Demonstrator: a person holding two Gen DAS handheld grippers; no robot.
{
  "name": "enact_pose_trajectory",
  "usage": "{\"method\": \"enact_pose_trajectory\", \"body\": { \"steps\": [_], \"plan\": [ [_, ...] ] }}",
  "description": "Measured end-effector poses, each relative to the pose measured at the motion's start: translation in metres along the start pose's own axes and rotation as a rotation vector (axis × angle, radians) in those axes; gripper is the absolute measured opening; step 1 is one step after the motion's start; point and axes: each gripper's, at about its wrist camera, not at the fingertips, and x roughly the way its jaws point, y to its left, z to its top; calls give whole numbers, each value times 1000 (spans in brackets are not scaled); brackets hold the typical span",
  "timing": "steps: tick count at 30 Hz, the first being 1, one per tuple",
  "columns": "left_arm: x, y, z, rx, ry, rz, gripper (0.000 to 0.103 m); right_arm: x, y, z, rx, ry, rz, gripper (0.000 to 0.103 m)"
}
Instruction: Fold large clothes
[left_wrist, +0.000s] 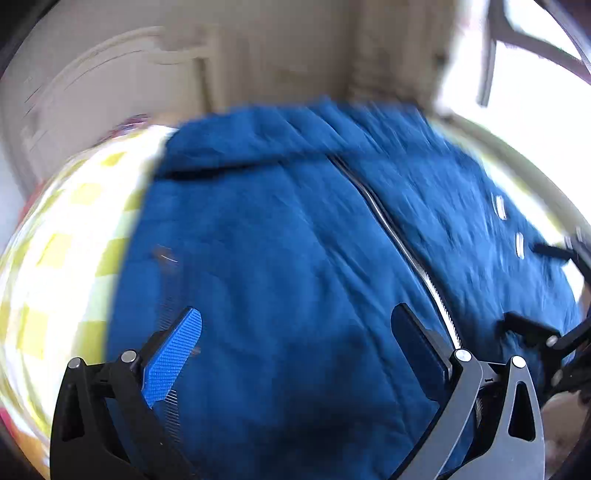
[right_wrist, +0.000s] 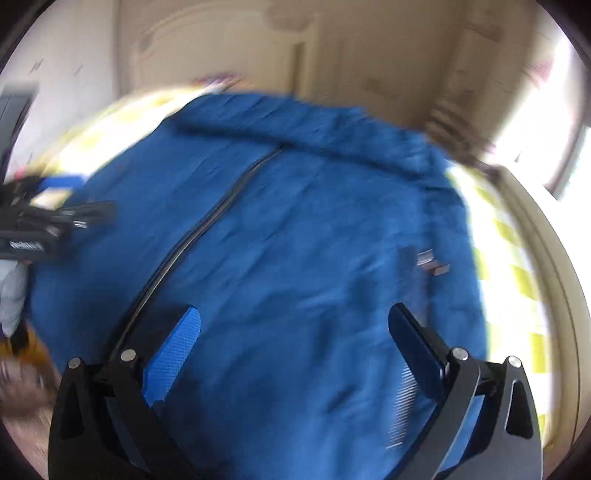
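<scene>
A large blue zip-up jacket (left_wrist: 288, 236) lies spread flat on a yellow-and-white checked cover (left_wrist: 66, 229); its zipper (left_wrist: 399, 236) runs down the middle. My left gripper (left_wrist: 299, 332) is open and empty, hovering over the jacket's left half. My right gripper (right_wrist: 295, 328) is open and empty over the jacket (right_wrist: 295, 229), right of the zipper (right_wrist: 207, 229). Each gripper shows at the edge of the other's view: the right one (left_wrist: 546, 332) at the right, the left one (right_wrist: 55, 221) at the left. Both views are motion-blurred.
The checked cover (right_wrist: 517, 280) shows beside the jacket on both sides. A cream panelled door and wall (right_wrist: 229, 48) stand behind. A bright window (left_wrist: 524, 85) is at the far right. A small tag (right_wrist: 432, 262) sits on the jacket's right half.
</scene>
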Motion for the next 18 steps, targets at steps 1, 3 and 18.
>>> {"method": "enact_pose_trajectory", "body": {
  "steps": [1, 3, 18],
  "plan": [
    [13, -7, -7, 30, 43, 22, 99, 13, 7, -9, -10, 36, 1, 100],
    [13, -1, -17, 1, 2, -3, 99, 15, -4, -21, 66, -6, 50, 101],
    [-43, 75, -89, -73, -59, 45, 99, -40, -49, -87, 173, -64, -51, 100]
  ]
}}
